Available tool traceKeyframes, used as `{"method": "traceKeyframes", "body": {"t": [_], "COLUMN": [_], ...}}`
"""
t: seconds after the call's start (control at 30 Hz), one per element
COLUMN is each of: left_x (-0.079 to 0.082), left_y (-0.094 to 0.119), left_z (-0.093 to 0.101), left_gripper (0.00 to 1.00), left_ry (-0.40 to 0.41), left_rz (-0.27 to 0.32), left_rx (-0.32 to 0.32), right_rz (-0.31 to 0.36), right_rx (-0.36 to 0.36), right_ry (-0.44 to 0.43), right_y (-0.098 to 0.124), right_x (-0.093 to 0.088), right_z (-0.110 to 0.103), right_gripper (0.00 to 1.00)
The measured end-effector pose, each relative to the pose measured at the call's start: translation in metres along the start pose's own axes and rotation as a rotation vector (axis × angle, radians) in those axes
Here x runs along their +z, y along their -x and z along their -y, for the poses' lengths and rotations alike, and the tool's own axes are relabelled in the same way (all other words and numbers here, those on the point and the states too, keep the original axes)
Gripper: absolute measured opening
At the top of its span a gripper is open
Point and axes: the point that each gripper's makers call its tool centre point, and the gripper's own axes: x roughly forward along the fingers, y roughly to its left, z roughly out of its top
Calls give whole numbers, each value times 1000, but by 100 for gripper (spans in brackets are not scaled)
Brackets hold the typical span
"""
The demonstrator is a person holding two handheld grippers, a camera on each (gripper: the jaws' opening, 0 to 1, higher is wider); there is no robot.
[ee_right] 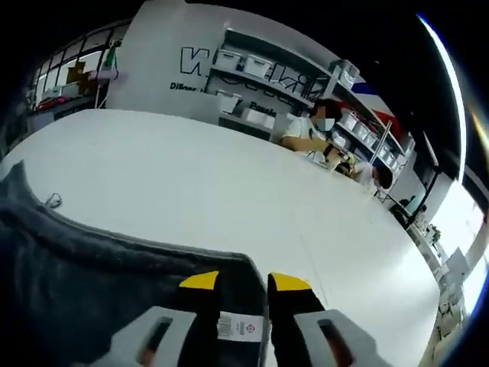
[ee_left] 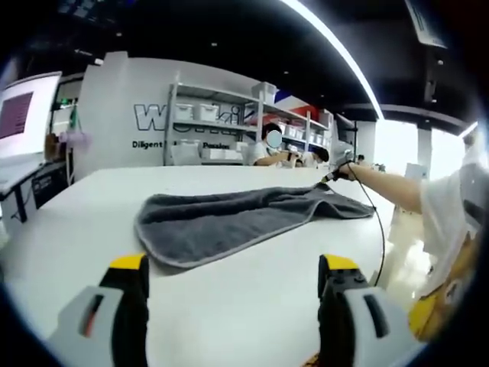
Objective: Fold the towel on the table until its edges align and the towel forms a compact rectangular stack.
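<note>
Grey towel [ee_left: 244,218] stretches across frame centre, its far corner pinched by the right gripper [ee_right: 243,294], while the spread-jawed left gripper [ee_left: 233,267] waits below, empty.

A lab: bin-stacked shelves [ee_left: 206,122], slogan wall [ee_left: 183,130], seated people [ee_right: 309,126].

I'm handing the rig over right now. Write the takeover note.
Left tongs: open, hovering over the white table, short of the towel.
Right tongs: closed on the grey towel at its corner by the white label.
Towel: spread long across the table, apparently already doubled over once, edges uneven.
Left to do: carry the held corner across, align the edges, fold again into a compact rectangle.
</note>
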Motion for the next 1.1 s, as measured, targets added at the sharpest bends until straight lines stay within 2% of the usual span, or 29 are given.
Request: {"method": "traceKeyframes", "body": {"t": [0.13, 0.23, 0.3, 0.47, 0.63, 0.7, 0.93, 1.1], "left_x": [2, 3, 4, 4, 5, 4, 2, -1], "left_y": [2, 3, 3, 4, 4, 3, 1, 1], "left_z": [3, 4, 5, 5, 5, 5, 5, 6], "left_gripper": [96, 96, 96, 97, 97, 97, 97, 97], "left_ry": [-3, -4, -2, -1, 1, 3, 8, 14], "left_rz": [6, 12, 18, 24, 27, 28, 29, 27], "left_rx": [-9, -15, -19, -27, -34, -37, -46, -51], "right_rz": [81, 131, 181, 239, 301, 336, 374, 384], "right_rx": [18, 33, 57, 101, 165, 208, 337, 396], "right_ry": [-65, -122, -158, -160, -112, -87, -51, -53], "right_y": [21, 37, 51, 92, 130, 148, 188, 208], "right_x": [15, 24, 31, 38, 41, 40, 19, 0], "right_z": [2, 4, 1, -14, -47, -69, -135, -165], "right_gripper": [35, 47, 52, 62, 68, 70, 77, 78]}}
